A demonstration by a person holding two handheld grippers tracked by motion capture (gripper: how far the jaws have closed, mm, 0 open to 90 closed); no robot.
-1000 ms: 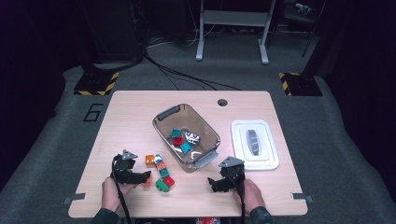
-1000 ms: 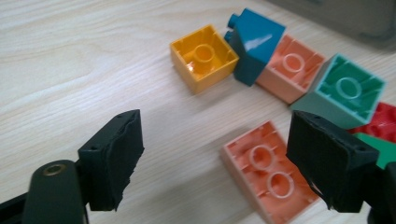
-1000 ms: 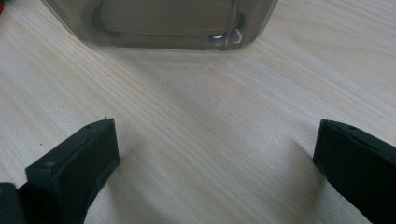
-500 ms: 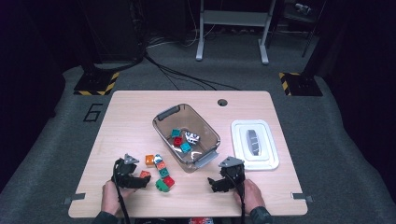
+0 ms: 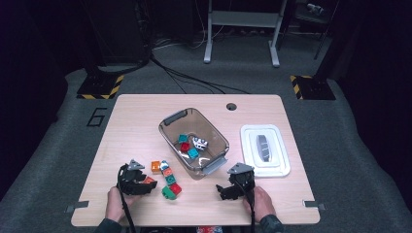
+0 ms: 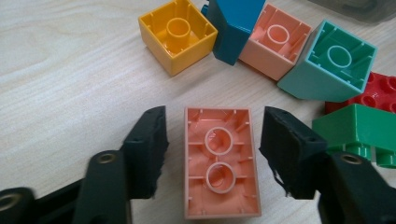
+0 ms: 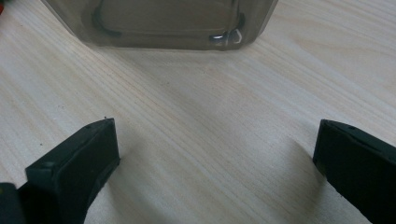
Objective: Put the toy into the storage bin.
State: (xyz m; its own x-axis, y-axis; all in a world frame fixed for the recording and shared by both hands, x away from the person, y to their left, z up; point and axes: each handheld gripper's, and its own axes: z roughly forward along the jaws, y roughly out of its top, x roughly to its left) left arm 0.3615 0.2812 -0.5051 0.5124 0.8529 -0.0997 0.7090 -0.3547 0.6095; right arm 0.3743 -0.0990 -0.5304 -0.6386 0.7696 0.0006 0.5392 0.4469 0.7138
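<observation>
In the right gripper view the right claw point(image 7: 215, 168) hangs low over the pale wooden bench point(image 7: 196, 126) with its two black jaws spread wide and nothing between them, while the translucent grey bin point(image 7: 159, 23) stands on the bench ahead of them.
</observation>
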